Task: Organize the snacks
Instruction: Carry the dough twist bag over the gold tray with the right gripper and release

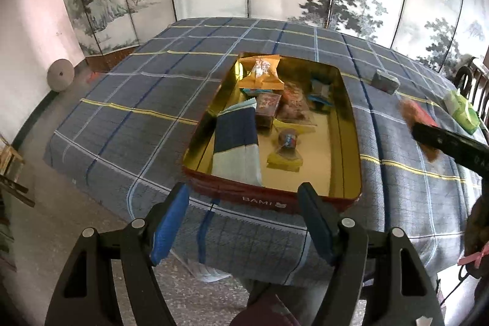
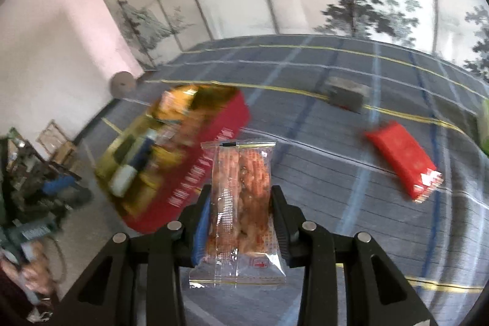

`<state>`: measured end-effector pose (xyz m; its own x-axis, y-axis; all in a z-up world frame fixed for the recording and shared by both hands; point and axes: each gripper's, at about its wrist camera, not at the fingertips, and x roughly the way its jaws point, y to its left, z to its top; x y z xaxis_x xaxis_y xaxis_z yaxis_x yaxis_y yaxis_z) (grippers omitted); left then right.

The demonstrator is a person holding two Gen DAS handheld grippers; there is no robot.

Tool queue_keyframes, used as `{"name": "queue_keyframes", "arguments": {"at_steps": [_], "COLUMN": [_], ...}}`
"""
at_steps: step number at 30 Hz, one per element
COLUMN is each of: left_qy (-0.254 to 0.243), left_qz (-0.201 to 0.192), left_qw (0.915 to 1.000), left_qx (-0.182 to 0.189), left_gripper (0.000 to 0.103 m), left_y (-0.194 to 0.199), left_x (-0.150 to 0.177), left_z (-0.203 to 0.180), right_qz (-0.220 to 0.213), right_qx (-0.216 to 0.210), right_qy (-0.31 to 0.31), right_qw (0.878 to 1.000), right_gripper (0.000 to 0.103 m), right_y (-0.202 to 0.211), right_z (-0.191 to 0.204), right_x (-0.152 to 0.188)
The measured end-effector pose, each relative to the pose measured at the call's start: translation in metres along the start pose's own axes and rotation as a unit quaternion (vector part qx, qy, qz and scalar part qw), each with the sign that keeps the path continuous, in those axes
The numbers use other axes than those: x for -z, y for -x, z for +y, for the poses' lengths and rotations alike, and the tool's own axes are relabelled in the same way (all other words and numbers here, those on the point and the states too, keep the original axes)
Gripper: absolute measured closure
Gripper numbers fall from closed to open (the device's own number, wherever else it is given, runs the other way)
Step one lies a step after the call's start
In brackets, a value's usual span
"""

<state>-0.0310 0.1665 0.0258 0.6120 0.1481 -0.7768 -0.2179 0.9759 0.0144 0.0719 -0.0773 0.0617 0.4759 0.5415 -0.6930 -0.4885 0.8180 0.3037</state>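
— Only the right view shows the right gripper (image 2: 240,216) clamping that clear snack packet (image 2: 240,197).
— Left gripper (image 1: 244,219) gapes, empty, before the red tin (image 1: 275,197) (wrapped snacks (image 1: 262,72) inside).

Soft daylight, fisheye-bent edges — right view motion-blurred.

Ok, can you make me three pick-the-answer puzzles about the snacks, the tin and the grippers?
1. Where is the red packet?
A. in the tin
B. on the tablecloth
C. in a gripper

2. What colour is the tin inside?
A. gold
B. green
C. white

3. What is the right gripper doing?
A. hanging open
B. squeezing a clear-wrapped snack
C. holding a tissue pack

Answers:
1 B, it lies on the checked tablecloth away from the tin.
2 A, the walls and floor shine gold.
3 B, the clear-wrapped snack sits pinched between its fingers.
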Motion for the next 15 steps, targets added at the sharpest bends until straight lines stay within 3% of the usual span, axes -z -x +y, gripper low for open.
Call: {"name": "queue_keyframes", "arguments": {"at_steps": [7, 15], "left_qy": [0.01, 0.018], "left_qz": [0.0, -0.008], "left_qw": [0.9999, 0.9991], "left_qx": [-0.008, -0.038], "left_gripper": [0.03, 0.03], "left_y": [0.006, 0.007], "left_x": [0.0, 0.0], "left_z": [0.013, 0.033], "right_qz": [0.014, 0.041], "right_qx": [-0.044, -0.068], "right_qy": [0.005, -0.024], "right_qw": [0.999, 0.997], "right_gripper": [0.066, 0.066], "right_y": [-0.029, -0.073], "right_z": [0.051, 0.075], "right_x": [-0.024, -0.039]}}
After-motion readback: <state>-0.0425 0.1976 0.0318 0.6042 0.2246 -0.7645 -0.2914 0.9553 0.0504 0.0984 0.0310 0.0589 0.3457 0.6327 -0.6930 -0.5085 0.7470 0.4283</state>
